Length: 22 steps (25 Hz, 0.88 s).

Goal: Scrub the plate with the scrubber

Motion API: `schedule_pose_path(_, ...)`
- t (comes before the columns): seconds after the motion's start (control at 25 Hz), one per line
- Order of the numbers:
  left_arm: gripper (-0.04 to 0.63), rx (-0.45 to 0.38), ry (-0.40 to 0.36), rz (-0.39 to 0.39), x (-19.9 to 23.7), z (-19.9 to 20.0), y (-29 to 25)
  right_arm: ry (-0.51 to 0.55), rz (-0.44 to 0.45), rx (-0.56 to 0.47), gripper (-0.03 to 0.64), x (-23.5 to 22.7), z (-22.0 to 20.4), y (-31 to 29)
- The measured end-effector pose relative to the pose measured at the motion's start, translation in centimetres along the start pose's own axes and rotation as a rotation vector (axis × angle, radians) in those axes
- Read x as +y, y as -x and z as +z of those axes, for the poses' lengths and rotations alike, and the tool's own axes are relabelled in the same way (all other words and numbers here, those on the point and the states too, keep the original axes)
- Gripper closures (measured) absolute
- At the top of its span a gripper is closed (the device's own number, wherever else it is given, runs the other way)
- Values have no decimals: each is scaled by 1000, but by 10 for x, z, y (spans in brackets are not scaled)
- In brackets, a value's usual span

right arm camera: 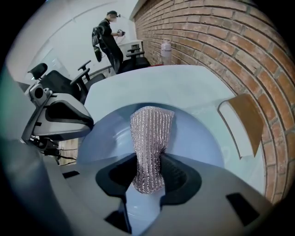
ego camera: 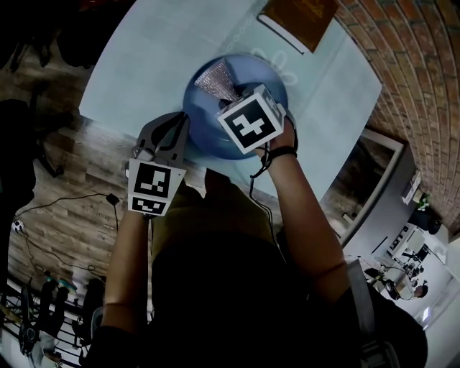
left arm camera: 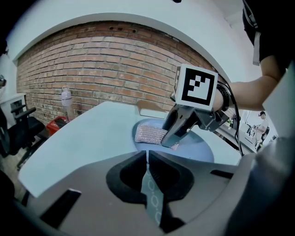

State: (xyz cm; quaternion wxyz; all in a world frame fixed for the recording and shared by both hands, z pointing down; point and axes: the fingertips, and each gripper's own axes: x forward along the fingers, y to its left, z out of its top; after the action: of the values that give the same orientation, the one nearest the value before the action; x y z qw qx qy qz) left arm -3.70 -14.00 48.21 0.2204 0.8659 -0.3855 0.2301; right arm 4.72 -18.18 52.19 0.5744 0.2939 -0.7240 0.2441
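Now holding a silvery mesh scrubber clamped between the right gripper jaws.
Laying it on the far left part of a round blue plate on a pale blue table, pinching the plate's near left rim in the left gripper.

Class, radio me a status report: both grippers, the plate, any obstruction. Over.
Left gripper shut on rim of plate. Right gripper shut on scrubber, its free end on the plate. Nothing else on the plate.

Open tabletop left of plate; board and brick wall beyond
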Motion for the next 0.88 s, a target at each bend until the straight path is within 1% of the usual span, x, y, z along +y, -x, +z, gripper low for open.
schedule_pose_path(0.16, 560, 3, -10, 1, 1, 0, 2, 53, 34, 19, 437, 24, -6, 3)
schedule_pose_path(0.32, 560, 5, -19, 1, 0, 1, 2, 127, 52, 72, 437, 44, -24, 5)
schedule_pose_path(0.6, 560, 9, -22, 2, 1, 0, 3, 95, 194, 150, 437, 77, -57, 12)
schedule_pose_path(0.76, 560, 10, -30, 5, 1, 0, 2, 97, 220, 173, 445, 79, -70, 14)
schedule_pose_path(0.88, 560, 12, -30, 4, 0, 0, 2, 92, 218, 206, 446, 72, -80, 16)
